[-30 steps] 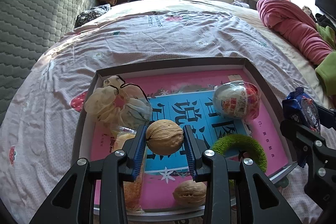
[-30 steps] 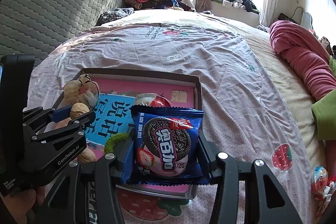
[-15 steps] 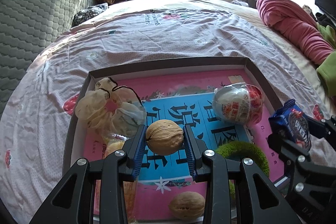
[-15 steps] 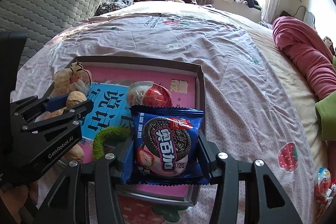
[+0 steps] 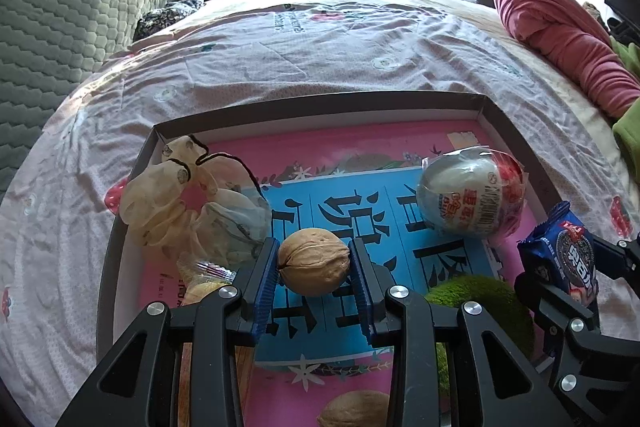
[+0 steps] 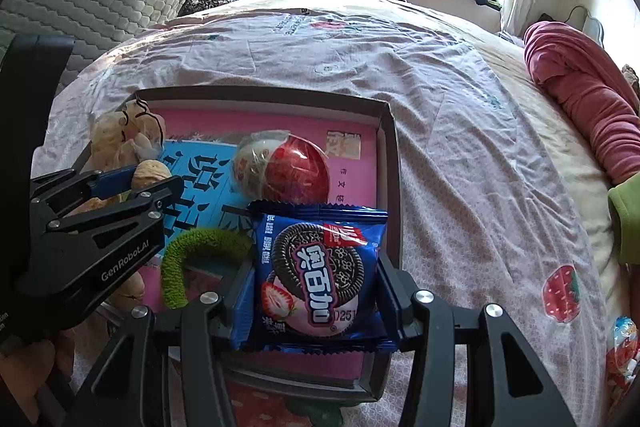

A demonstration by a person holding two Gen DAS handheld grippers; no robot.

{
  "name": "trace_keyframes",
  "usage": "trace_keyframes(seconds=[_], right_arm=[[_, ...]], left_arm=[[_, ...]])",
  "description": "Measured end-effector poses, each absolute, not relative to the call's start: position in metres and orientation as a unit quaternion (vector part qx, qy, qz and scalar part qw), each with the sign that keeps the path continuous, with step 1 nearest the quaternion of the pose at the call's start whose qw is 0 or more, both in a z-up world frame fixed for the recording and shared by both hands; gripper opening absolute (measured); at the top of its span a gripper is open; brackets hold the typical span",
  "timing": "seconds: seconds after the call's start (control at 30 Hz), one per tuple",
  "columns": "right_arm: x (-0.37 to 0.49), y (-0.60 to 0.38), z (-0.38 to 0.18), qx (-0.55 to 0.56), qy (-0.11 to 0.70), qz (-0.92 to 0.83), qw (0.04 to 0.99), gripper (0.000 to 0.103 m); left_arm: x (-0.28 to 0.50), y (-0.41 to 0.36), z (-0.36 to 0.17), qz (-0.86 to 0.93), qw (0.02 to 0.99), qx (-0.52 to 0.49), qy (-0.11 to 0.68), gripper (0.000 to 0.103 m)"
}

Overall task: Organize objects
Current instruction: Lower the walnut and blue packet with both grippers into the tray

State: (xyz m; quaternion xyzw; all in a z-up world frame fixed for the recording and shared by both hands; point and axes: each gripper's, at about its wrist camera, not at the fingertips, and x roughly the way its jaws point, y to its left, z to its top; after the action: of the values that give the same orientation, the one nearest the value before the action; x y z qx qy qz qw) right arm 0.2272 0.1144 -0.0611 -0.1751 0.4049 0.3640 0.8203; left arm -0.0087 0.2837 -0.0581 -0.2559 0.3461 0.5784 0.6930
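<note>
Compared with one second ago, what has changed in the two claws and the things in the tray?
Both claws have come lower and closer over the tray, which now looks larger in both views. Nothing was grasped or released: the left claw still clamps the walnut, and the right claw still clamps the blue cookie packet. The toy egg, scrunchie, green ring and second walnut lie as before.

walnut: tan, clamped mid-air (seam leftward) | cookie packet: blue, upright, clamped over tray
</note>
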Motion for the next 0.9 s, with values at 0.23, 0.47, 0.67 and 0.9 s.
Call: trace_keyframes(seconds=[0.23, 0.47, 0.67, 0.9], right_arm=[[0.2276, 0.1152, -0.0642, -0.176, 0.408, 0.366, 0.817, 0.052], [0.2267, 0.117, -0.0673, -0.177, 0.412, 0.367, 0.815, 0.052], [0.2261, 0.1171, -0.0673, -0.179, 0.41, 0.368, 0.815, 0.052], [0.2262, 0.1173, -0.0672, -0.178, 0.412, 0.37, 0.814, 0.052]], left_arm=[[-0.0066, 0.2874, -0.0622, 0.577, 0.692, -0.256, 0.35, 0.036], [-0.0057, 0.2885, -0.0624, 0.579, 0.691, -0.252, 0.35, 0.037], [-0.0044, 0.2885, -0.0627, 0.581, 0.692, -0.247, 0.35, 0.037], [-0.0054, 0.2874, -0.063, 0.584, 0.691, -0.246, 0.348, 0.038]])
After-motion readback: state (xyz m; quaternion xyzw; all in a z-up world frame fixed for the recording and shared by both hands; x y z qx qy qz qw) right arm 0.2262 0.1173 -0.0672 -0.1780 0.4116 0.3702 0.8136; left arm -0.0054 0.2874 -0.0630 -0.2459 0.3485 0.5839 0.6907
